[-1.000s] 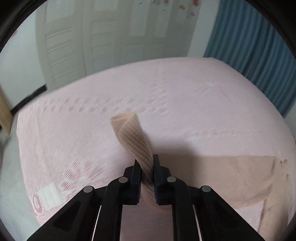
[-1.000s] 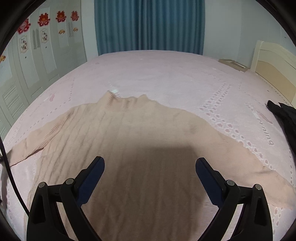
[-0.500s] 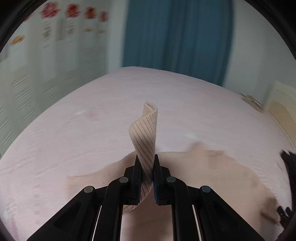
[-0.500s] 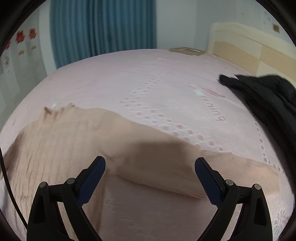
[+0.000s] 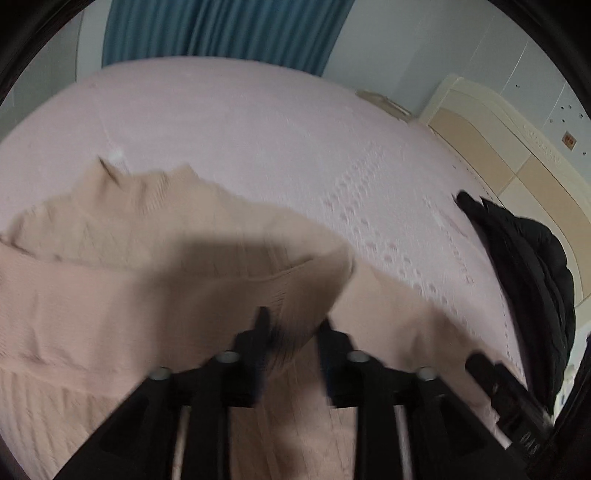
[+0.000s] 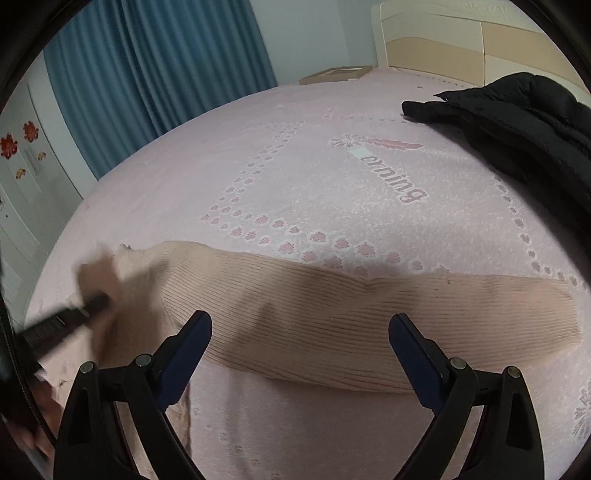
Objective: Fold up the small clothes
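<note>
A beige ribbed sweater (image 5: 110, 302) lies spread flat on a pink bed (image 5: 258, 129), its collar toward the blue curtain (image 5: 221, 29). One sleeve (image 5: 288, 291) is folded in across the sweater's body, its cuff lying between the fingers of the left claw (image 5: 291, 332). That claw's fingers stand a little apart, and motion blur hides whether they touch the cuff. In the right wrist view the other sleeve (image 6: 406, 317) stretches flat along the bed, away from the body. The right claw (image 6: 299, 339) hangs above it with its fingers spread wide, holding nothing. The left claw shows there as a blurred dark bar at the left edge, over the sweater. A black jacket (image 6: 517, 118) lies crumpled on the bed near the cream headboard (image 6: 461, 33), well apart from the sweater. No containers are in view.
</note>
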Tool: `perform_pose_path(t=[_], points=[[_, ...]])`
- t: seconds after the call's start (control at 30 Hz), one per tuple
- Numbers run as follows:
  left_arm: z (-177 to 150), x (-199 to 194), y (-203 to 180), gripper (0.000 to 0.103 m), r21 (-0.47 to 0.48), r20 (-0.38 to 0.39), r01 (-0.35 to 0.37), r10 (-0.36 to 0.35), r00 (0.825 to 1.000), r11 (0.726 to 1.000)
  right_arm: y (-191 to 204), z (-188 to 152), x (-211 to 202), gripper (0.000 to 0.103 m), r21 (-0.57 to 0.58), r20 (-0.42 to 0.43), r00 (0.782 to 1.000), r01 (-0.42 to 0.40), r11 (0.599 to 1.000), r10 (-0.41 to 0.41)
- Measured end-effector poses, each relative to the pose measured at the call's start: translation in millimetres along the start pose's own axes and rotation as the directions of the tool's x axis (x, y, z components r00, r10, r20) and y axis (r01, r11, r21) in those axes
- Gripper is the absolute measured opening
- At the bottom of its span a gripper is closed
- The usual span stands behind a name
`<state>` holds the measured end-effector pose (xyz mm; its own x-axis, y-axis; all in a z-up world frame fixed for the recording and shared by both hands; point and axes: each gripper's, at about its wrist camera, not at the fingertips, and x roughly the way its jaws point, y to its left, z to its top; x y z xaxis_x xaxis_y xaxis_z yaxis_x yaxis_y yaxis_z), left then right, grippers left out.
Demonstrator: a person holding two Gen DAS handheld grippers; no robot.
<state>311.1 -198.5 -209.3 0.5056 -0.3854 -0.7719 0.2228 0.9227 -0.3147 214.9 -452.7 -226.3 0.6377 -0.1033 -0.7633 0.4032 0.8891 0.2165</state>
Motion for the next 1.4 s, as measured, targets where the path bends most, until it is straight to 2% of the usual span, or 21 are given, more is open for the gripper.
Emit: perform_pose_path(t=[0.03,0.1,0.17,0.27,0.3,0.33,0.37,0.43,0.47,0.53,0.7,0.77,0.87,0.9,0.93,1.0,1.1,1.17,1.23,1.3,1.4], points=[[-8,-3,0,0.041,-0.006,0.005,-0.003,0.003,1.0,1.0,3,-1,0,0.096,-0.004,-0.003,1.0,-0.006,1.0,0.006],[-13,-18,17,0.067,-0.014,0.037,-0.037,0.038,0.999,0.999,15,-3,1,0.096,-0.036,-0.004,1.0,-0.014,0.999,0.014],[-9,-22,40,0.076,-0.02,0.085,-0.069,0.071,0.994,0.997,27,-5,2,0.096,-0.07,-0.001,1.0,-0.019,0.997,0.019],[-16,-50,86,0.076,-0.052,0.13,-0.183,0.188,0.973,0.982,47,-9,6,0.089,-0.111,-0.022,0.998,-0.062,0.992,0.059],[-20,-58,101,0.076,-0.069,0.133,-0.231,0.239,0.962,0.97,55,-10,9,0.083,-0.126,-0.035,0.996,-0.082,0.989,0.078],[-25,-66,120,0.076,-0.088,0.133,-0.289,0.299,0.945,0.953,64,-13,12,0.076,-0.141,-0.049,0.995,-0.095,0.985,0.089],[-30,-72,134,0.076,-0.099,0.132,-0.329,0.34,0.931,0.939,70,-14,15,0.073,-0.153,-0.061,0.993,-0.109,0.982,0.1],[-38,-82,161,0.076,-0.119,0.127,-0.402,0.415,0.901,0.908,86,-18,22,0.059,-0.185,-0.093,0.988,-0.142,0.972,0.127],[-41,-87,172,0.076,-0.131,0.121,-0.428,0.443,0.889,0.894,92,-20,24,0.057,-0.195,-0.105,0.985,-0.154,0.969,0.135],[-42,-93,192,0.076,-0.154,0.095,-0.457,0.473,0.876,0.876,104,-26,31,0.055,-0.225,-0.126,0.982,-0.163,0.961,0.137],[-45,-105,231,0.076,-0.238,0.095,-0.386,0.417,0.904,0.891,115,-32,50,0.051,-0.247,-0.158,0.984,-0.117,0.962,0.079],[-47,-93,235,0.076,-0.225,0.084,-0.391,0.418,0.905,0.892,116,-34,53,0.047,-0.241,-0.159,0.984,-0.112,0.964,0.075],[-47,-92,247,0.076,-0.235,0.09,-0.399,0.428,0.899,0.886,124,-36,52,0.026,-0.292,-0.123,0.992,-0.077,0.953,0.042],[-48,-92,250,0.076,-0.243,0.084,-0.39,0.42,0.904,0.888,124,-37,50,0.01,-0.302,-0.118,0.992,-0.081,0.95,0.047],[-49,-94,253,0.076,-0.255,0.087,-0.366,0.398,0.913,0.895,125,-38,49,0.003,-0.303,-0.126,0.99,-0.104,0.947,0.068],[-46,-94,257,0.076,-0.278,0.095,-0.335,0.372,0.923,0.901,124,-36,44,0.001,-0.31,-0.094,0.993,-0.093,0.946,0.067],[-47,-99,261,0.076,-0.308,0.116,-0.307,0.356,0.927,0.901,117,-30,34,0.0,-0.283,-0.048,0.995,-0.101,0.954,0.091],[-47,-104,262,0.076,-0.331,0.129,-0.288,0.346,0.929,0.898,109,-25,29,0.0,-0.256,-0.021,0.997,-0.082,0.963,0.079],[-45,-107,264,0.076,-0.347,0.152,-0.275,0.343,0.927,0.897,98,-23,31,0.0,-0.228,-0.036,0.998,-0.063,0.971,0.057],[-41,-107,262,0.076,-0.343,0.163,-0.287,0.358,0.92,0.894,90,-21,38,0.0,-0.193,-0.08,0.994,-0.083,0.978,0.068],[-37,-103,260,0.076,-0.354,0.16,-0.273,0.345,0.925,0.895,87,-21,39,0.002,-0.178,-0.111,0.989,-0.12,0.977,0.101]])
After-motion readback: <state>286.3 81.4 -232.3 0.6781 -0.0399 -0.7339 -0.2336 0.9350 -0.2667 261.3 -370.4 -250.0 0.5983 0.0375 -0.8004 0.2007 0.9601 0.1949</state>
